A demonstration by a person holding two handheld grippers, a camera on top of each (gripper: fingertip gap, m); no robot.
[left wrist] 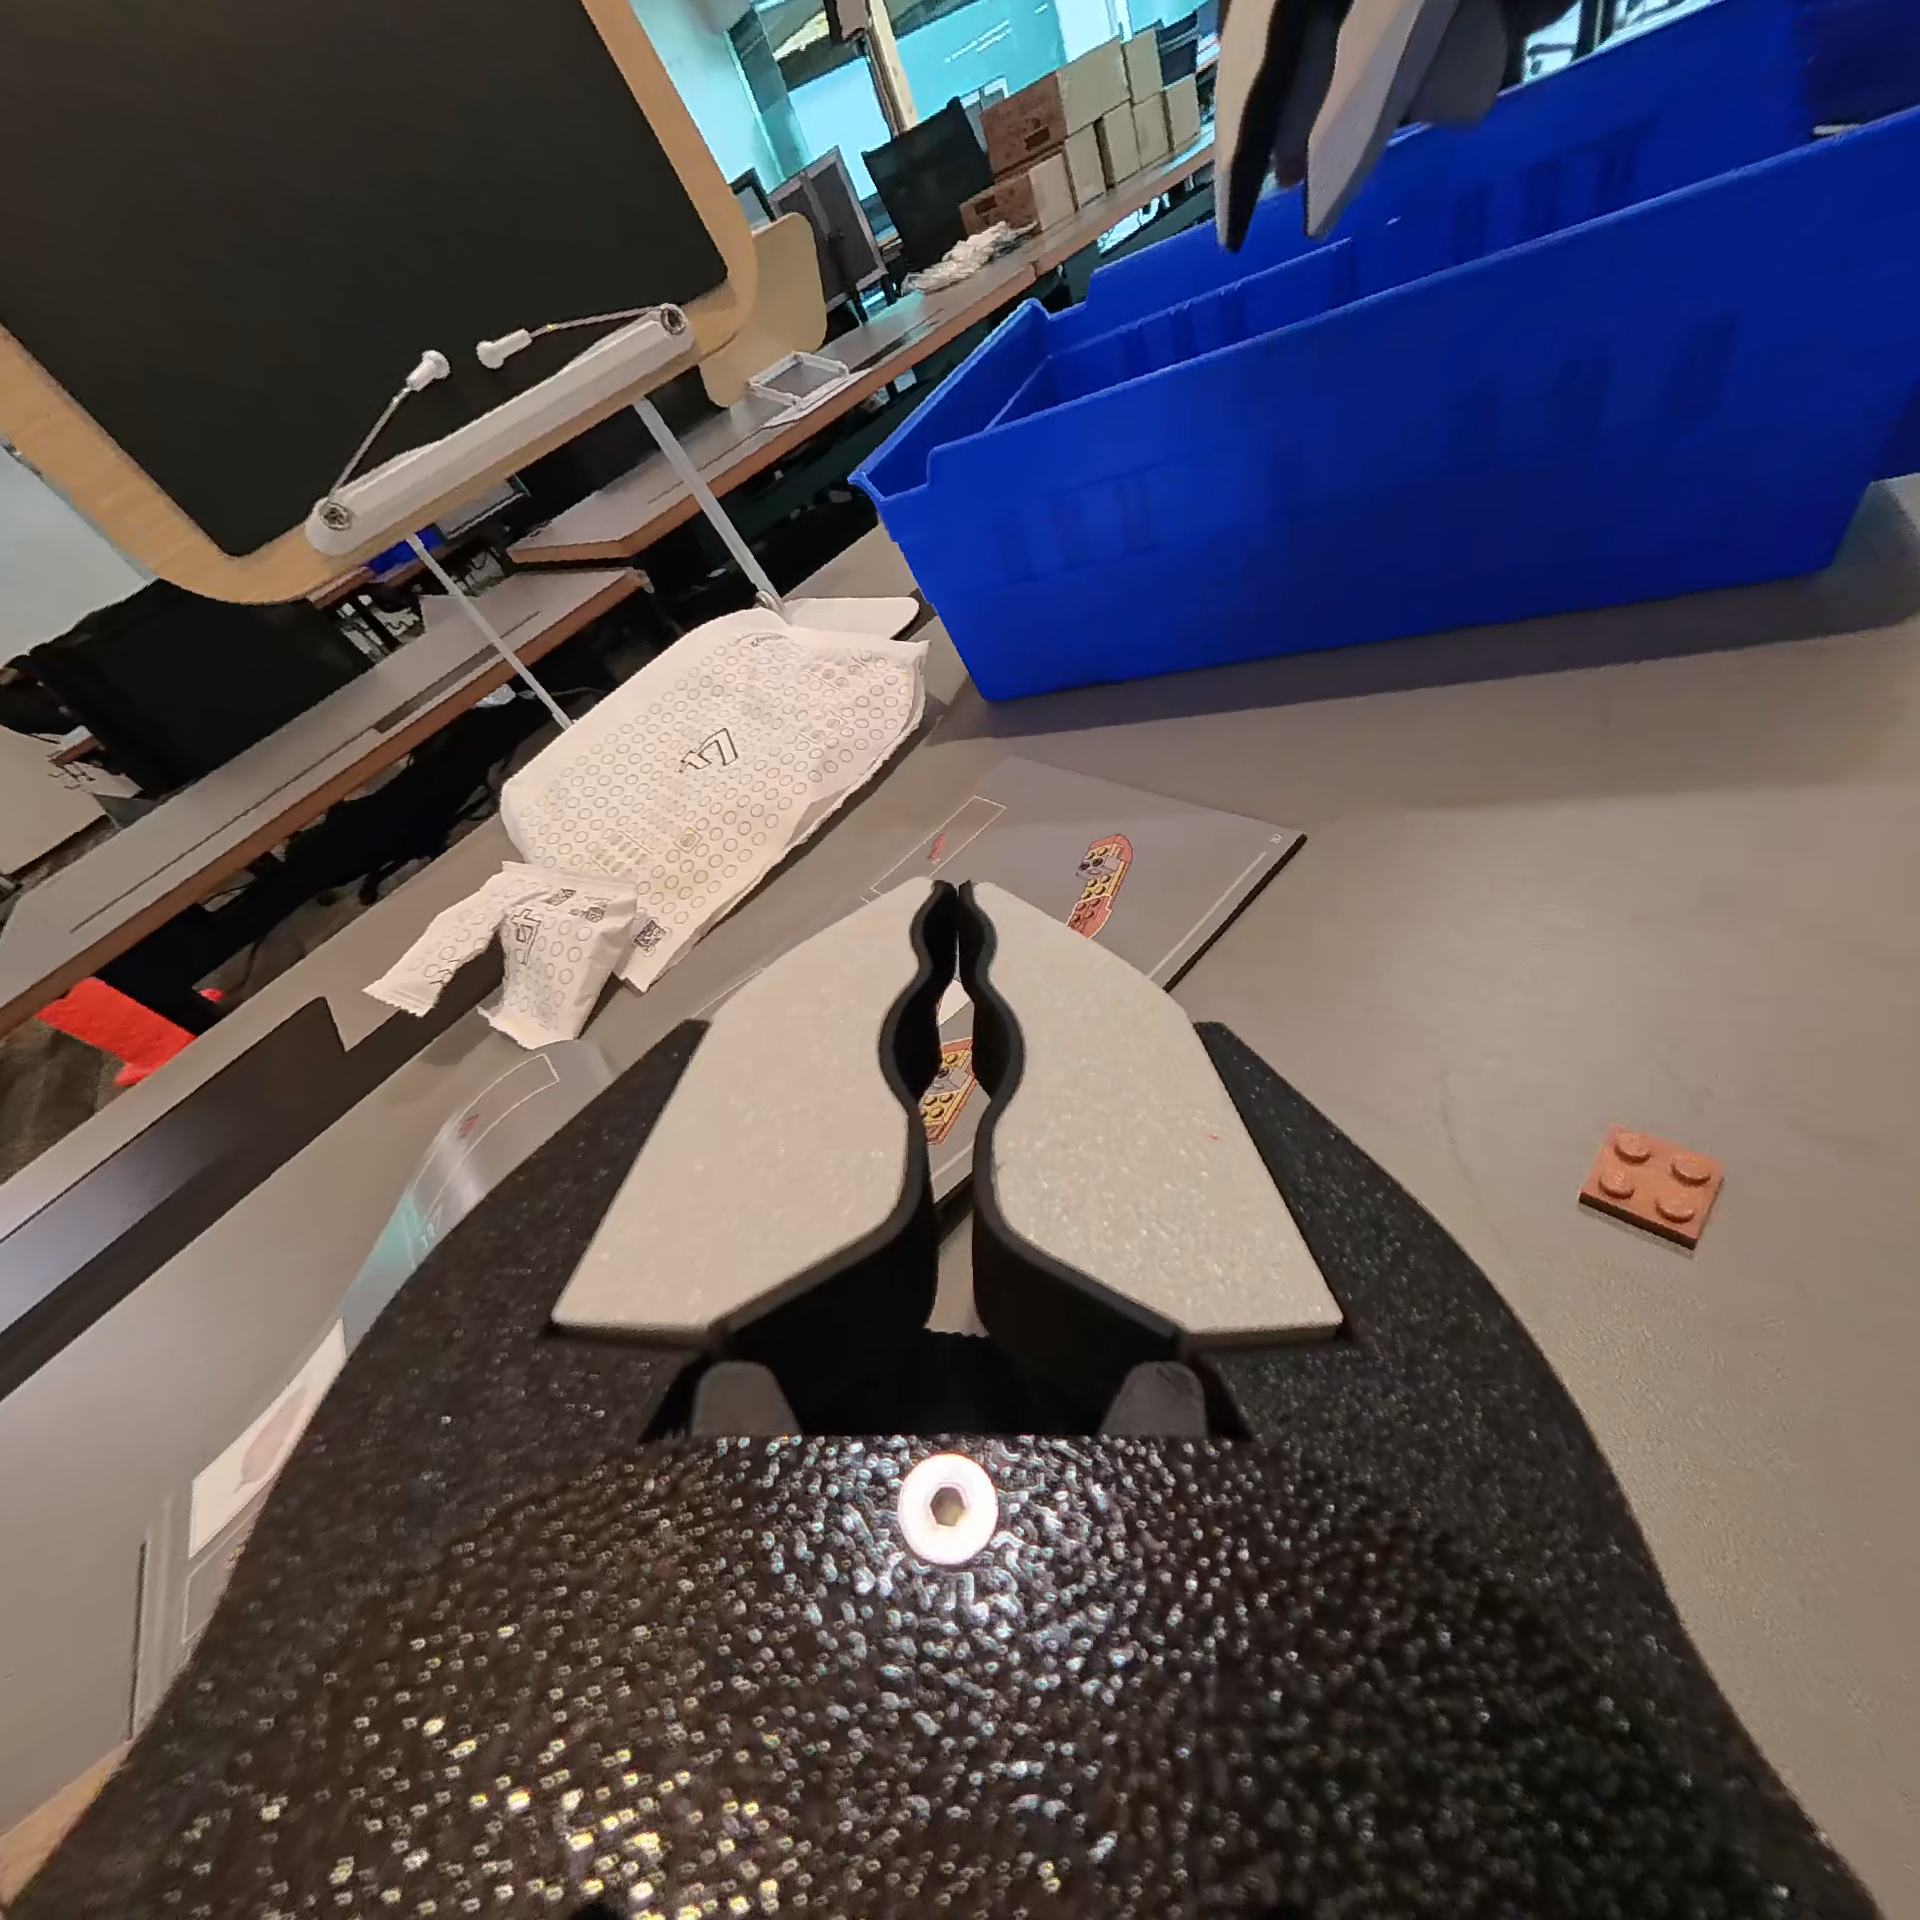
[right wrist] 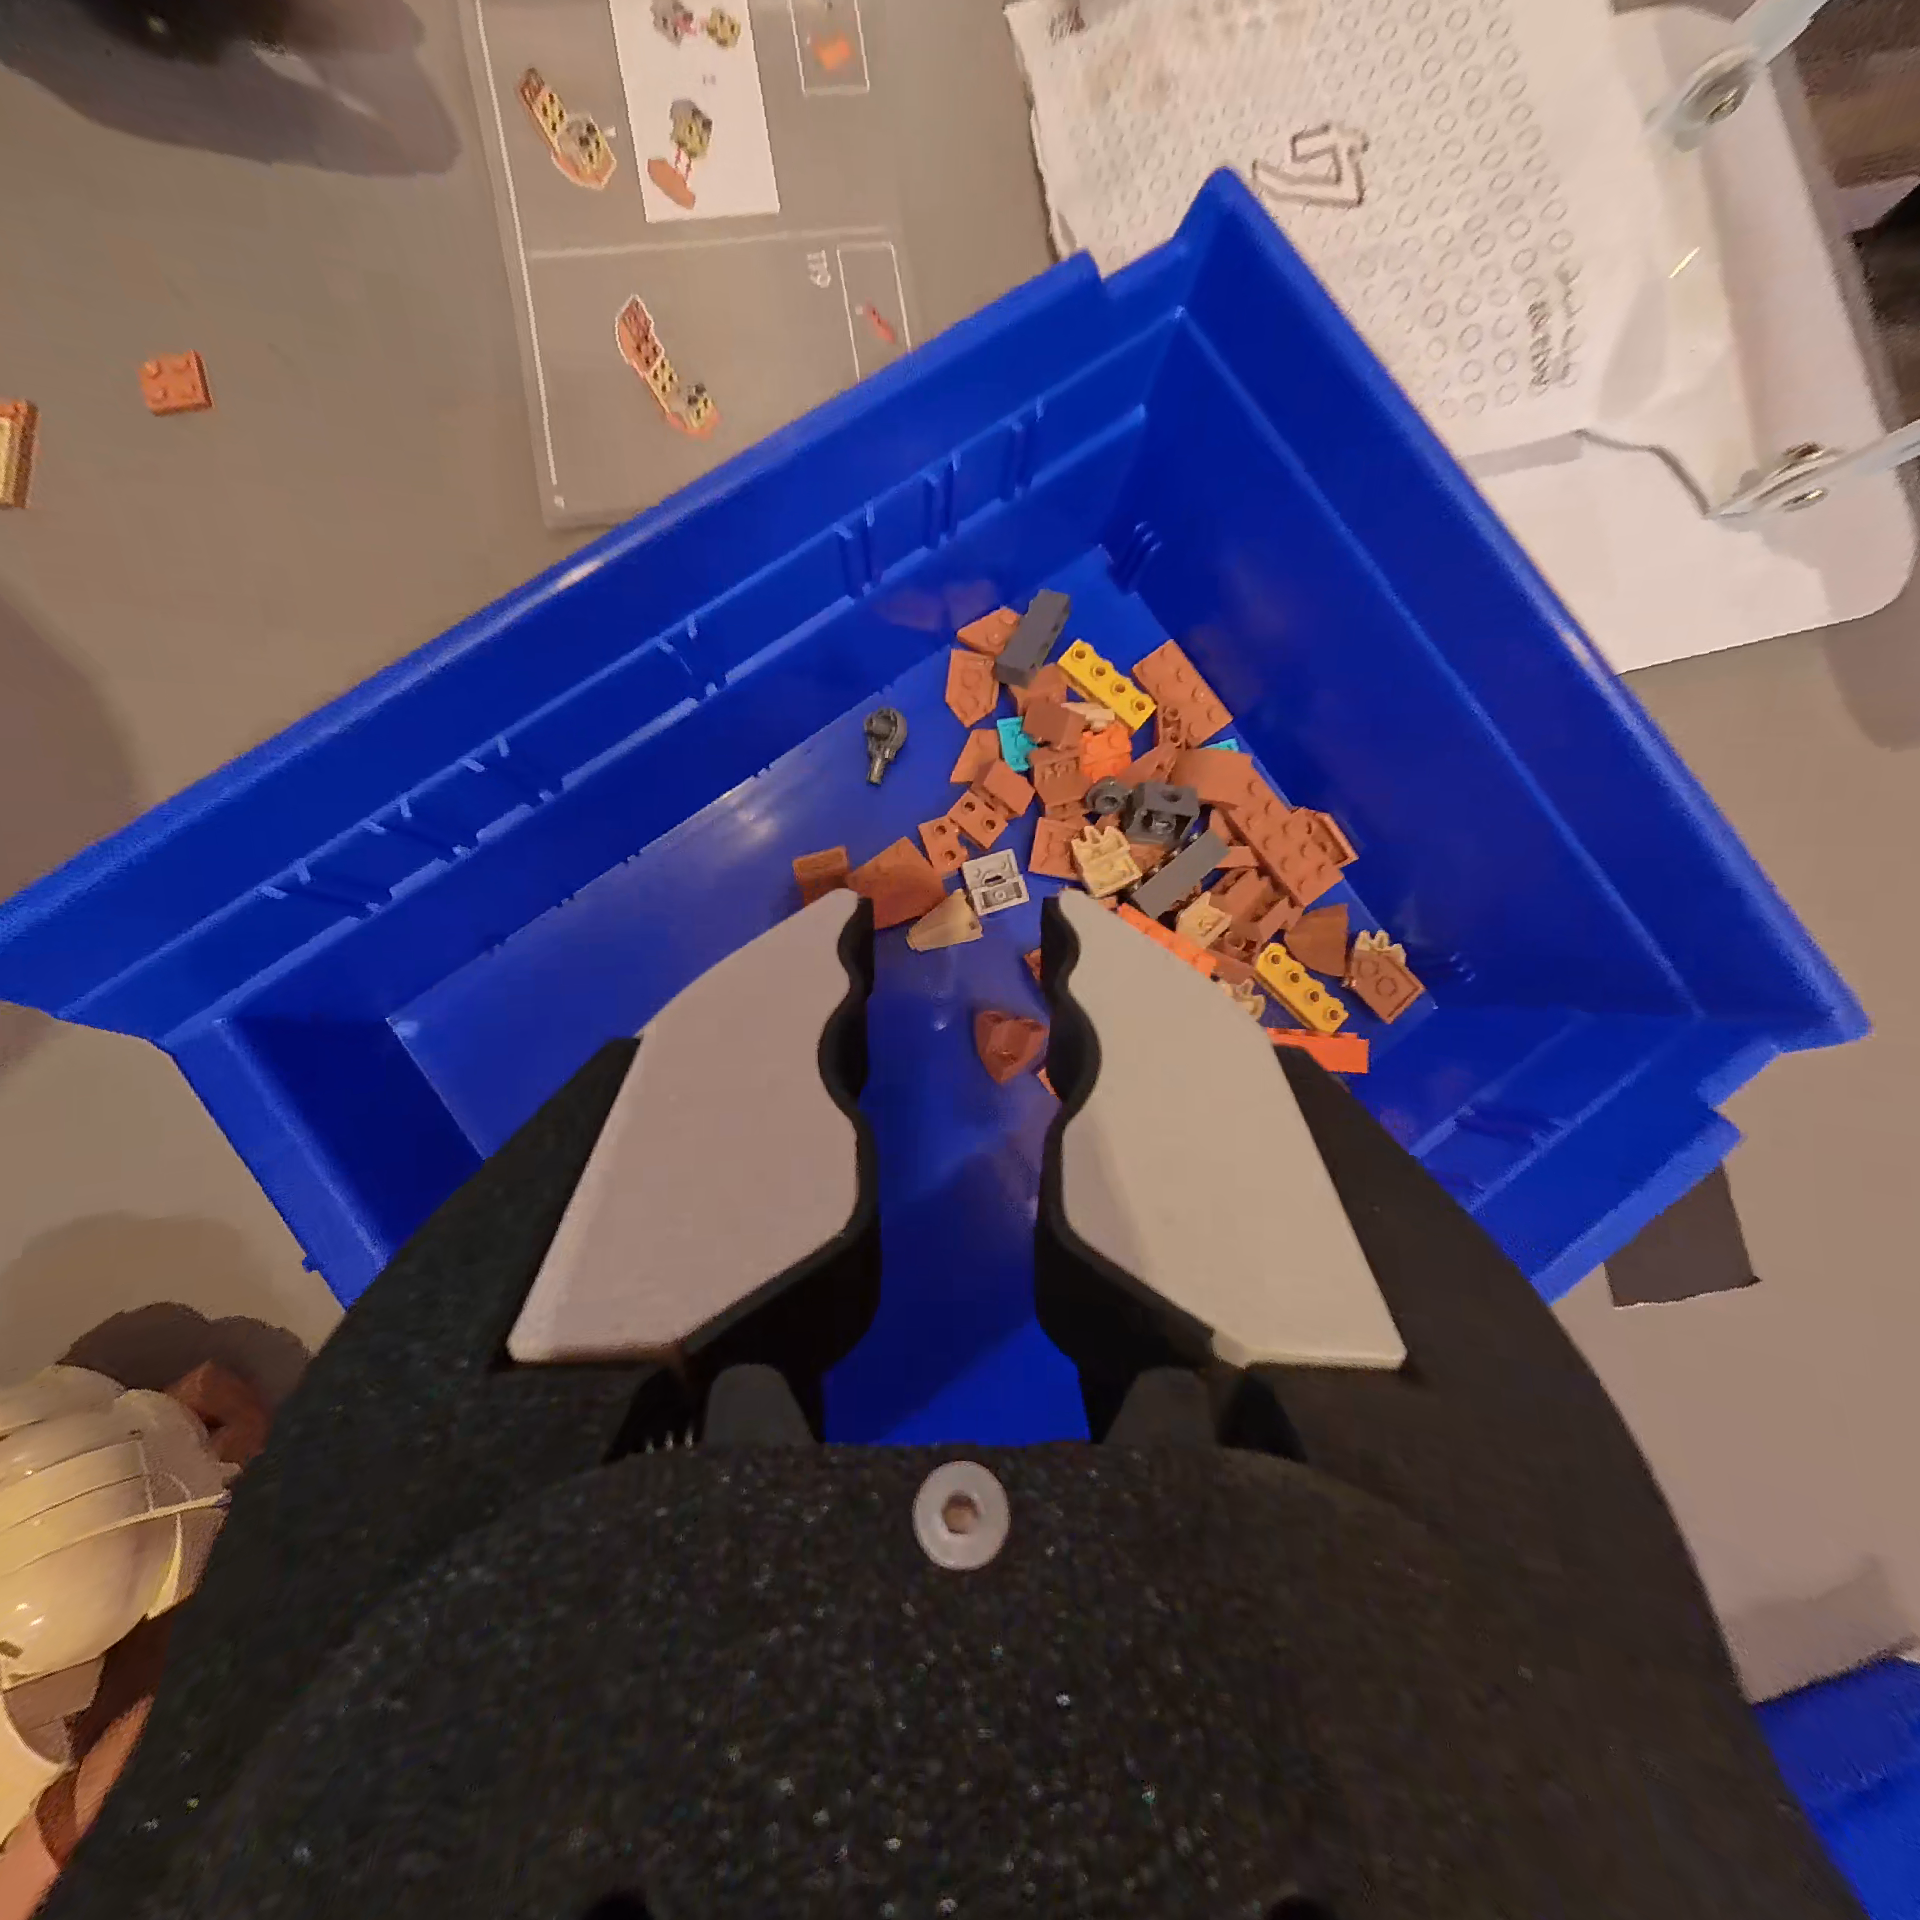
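Observation:
My left gripper (left wrist: 956, 896) is shut with nothing between its pads and hovers low over an open instruction booklet (left wrist: 1174, 883) on the grey table (left wrist: 1558, 935). A brown square plate (left wrist: 1652, 1190) lies on the table to its right. My right gripper (right wrist: 954, 904) is open and empty above a blue bin (right wrist: 1403, 644) that holds a pile of small bricks (right wrist: 1164, 821), mostly brown with some yellow, grey, tan and orange. A tan wedge piece (right wrist: 943, 927) and a small brown piece (right wrist: 1008, 1044) lie below the open fingers. The right gripper also shows above the bin in the left wrist view (left wrist: 1288, 223).
White paper bags (left wrist: 717, 769) lie left of the booklet, beside a stand with white legs (left wrist: 499, 426). The blue bin (left wrist: 1455, 447) stands at the back right of the table. A brown plate (right wrist: 175, 381) and the booklet (right wrist: 686, 260) lie beyond the bin. A cream and brown model (right wrist: 73, 1507) sits at the lower left. The tips of one gripper are about 25 centimeters away from the tips of the other. Measured from the fingertips, the small brown piece (right wrist: 1008, 1044) is 10 centimeters or so from the right gripper and 30 centimeters from the left. Measured from the fingertips, the brown square plate (left wrist: 1652, 1190) is 12 centimeters or so from the left gripper and 30 centimeters from the right. It is also in sight in the right wrist view (right wrist: 163, 368).

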